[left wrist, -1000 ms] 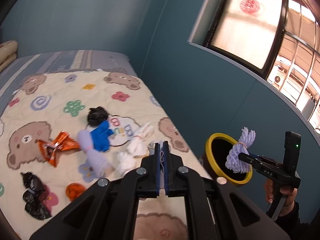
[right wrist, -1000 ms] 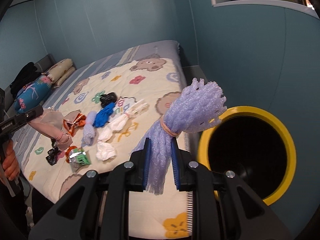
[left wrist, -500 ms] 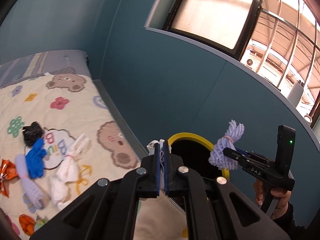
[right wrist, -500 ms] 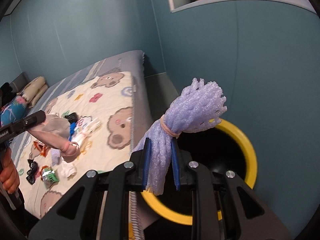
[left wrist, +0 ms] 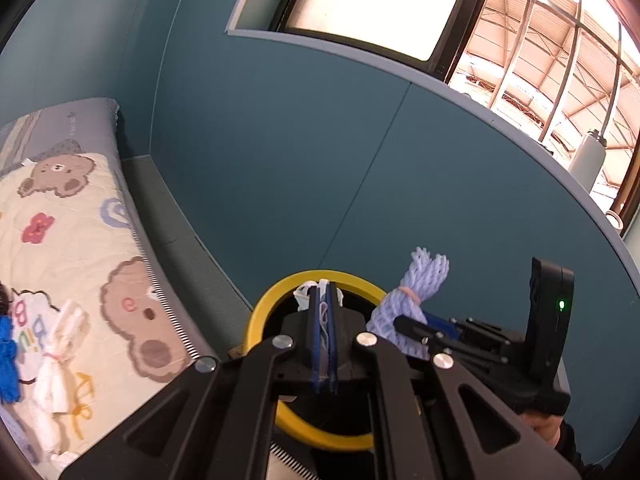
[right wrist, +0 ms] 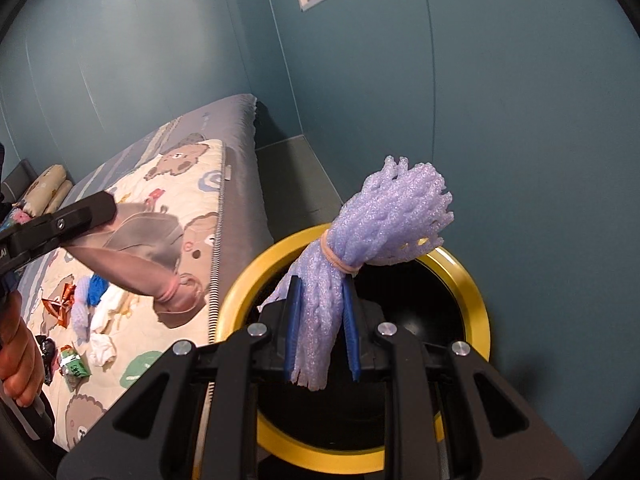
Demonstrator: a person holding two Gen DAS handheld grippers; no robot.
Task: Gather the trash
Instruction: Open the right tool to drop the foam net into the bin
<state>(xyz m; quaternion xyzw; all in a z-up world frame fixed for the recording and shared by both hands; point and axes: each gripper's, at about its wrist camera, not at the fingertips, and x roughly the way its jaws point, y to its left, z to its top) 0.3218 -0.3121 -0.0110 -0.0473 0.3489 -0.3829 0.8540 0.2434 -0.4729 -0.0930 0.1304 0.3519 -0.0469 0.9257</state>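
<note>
My right gripper (right wrist: 320,284) is shut on a purple foam net bundle (right wrist: 384,216) tied with a rubber band, held over the mouth of a black bin with a yellow rim (right wrist: 236,296). In the left wrist view the same bundle (left wrist: 420,280) and right gripper (left wrist: 400,322) sit just right of my left gripper (left wrist: 323,292), whose tips reach over the bin's rim (left wrist: 256,320). The left gripper (right wrist: 108,204) is shut on a crumpled pinkish-grey plastic bag (right wrist: 136,256) that hangs below it, left of the bin. Only a white edge (left wrist: 304,294) of it shows past the pads.
A bed with a bear-print quilt (left wrist: 60,240) lies left of the bin. Several trash pieces lie on it: white wads (right wrist: 104,344), a blue piece (right wrist: 96,286), orange foil (right wrist: 60,304), a green pack (right wrist: 74,366). A teal wall stands close behind the bin.
Both grippers have swung from the bed toward the bin with their loads. The left gripper's tips now reach the rim, and the purple bundle hangs over the bin's mouth.
</note>
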